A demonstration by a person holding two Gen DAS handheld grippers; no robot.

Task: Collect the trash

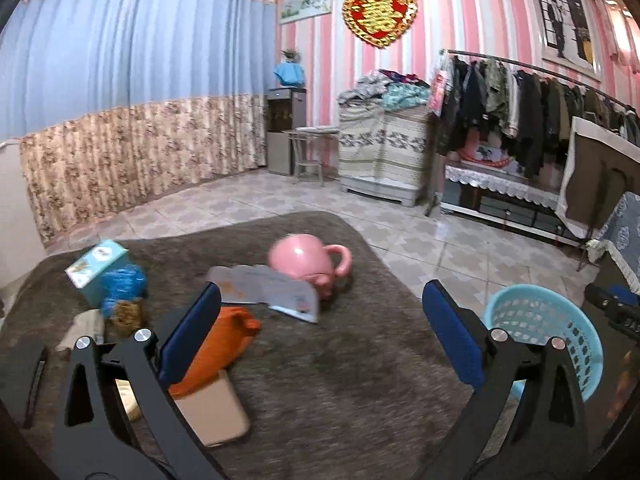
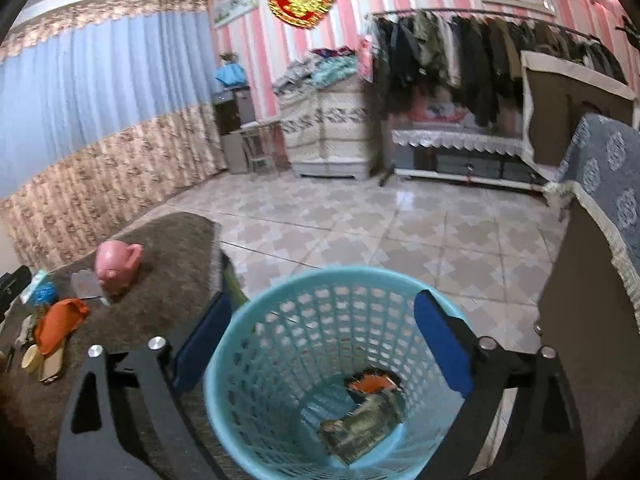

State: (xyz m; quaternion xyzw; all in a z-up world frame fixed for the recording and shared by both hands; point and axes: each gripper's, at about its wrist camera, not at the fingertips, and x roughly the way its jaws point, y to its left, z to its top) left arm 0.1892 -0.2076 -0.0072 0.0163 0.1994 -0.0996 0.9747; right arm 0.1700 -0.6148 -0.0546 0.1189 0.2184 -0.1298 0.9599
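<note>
Right gripper (image 2: 324,344) is hanging wide apart over the blue basket (image 2: 256,320), gripping nothing. Crumpled wrappers (image 2: 366,416) are lying in its bottom at 5 o'clock, looking light and soft. Left gripper (image 1: 320,336), apart too, is facing the orange wrapper (image 1: 216,352), stretching toward 1 o'clock; pinching its middle looks best.

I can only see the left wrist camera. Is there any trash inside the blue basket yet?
Observer: Yes. The right wrist view looks down into the blue basket, and crumpled wrappers lie at its bottom.
Operator: Is the other gripper holding more trash?
Observer: No. The right gripper is open above the basket, with nothing between its pads.
</note>
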